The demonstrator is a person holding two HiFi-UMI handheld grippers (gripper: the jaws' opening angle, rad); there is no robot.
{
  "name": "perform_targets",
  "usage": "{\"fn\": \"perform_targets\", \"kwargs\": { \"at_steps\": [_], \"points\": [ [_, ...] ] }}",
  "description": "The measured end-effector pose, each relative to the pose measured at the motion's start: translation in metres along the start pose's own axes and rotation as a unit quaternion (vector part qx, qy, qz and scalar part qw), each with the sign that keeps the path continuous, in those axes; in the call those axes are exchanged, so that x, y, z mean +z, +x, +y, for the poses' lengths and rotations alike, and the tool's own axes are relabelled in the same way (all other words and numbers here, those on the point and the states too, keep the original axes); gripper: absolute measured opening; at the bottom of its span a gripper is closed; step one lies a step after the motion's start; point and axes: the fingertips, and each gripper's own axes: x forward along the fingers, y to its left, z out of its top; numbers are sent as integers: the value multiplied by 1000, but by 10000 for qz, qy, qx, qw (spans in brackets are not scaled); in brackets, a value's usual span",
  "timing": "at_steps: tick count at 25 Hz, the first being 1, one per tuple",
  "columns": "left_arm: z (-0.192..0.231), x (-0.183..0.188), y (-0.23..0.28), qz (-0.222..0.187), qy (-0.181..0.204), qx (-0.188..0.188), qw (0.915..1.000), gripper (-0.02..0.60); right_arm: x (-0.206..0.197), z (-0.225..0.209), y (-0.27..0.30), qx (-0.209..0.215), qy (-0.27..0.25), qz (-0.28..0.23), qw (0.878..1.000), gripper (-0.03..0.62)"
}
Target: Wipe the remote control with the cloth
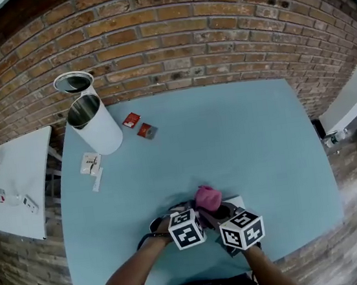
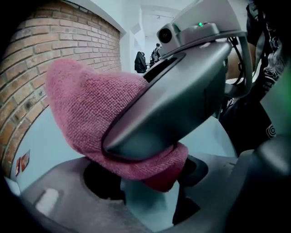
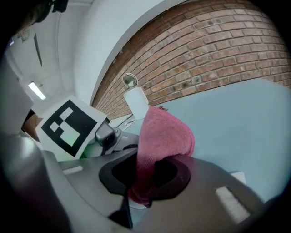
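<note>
A pink cloth (image 1: 208, 196) stands bunched up near the table's front edge. My right gripper (image 3: 144, 182) is shut on the cloth (image 3: 161, 136), whose lower end is pinched between the dark pads. In the left gripper view a grey jaw of the right gripper (image 2: 182, 100) lies across the cloth (image 2: 86, 109). My left gripper (image 2: 150, 200) stands open right beside it, the cloth's lower fold hanging over the gap and blue table showing between the jaws. A white flat thing (image 1: 237, 200) lies under both grippers, mostly hidden; I cannot tell if it is the remote control.
The blue table (image 1: 243, 136) backs onto a brick wall (image 1: 171, 35). A white cylinder (image 1: 96, 124) with its lid (image 1: 73, 82) stands at the far left, two small red packets (image 1: 138, 125) beside it. A white side table (image 1: 17, 182) with small items is on the left.
</note>
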Motion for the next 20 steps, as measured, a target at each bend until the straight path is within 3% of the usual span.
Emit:
{"fn": "perform_targets", "kwargs": {
  "at_steps": [4,14,20],
  "points": [
    [2,-2,0,141,-57,30,9999,301,-2,-9,-6,10,-183,61,9998,64],
    [-1,-6,2,910,-115,-83,9958,298,-1,-45,-37,19,-58,-17,10000,64],
    [0,-7,3,1162,-202,-21,9930,298,-4,-60,-48,68,-25,-12,10000,64]
  ]
}}
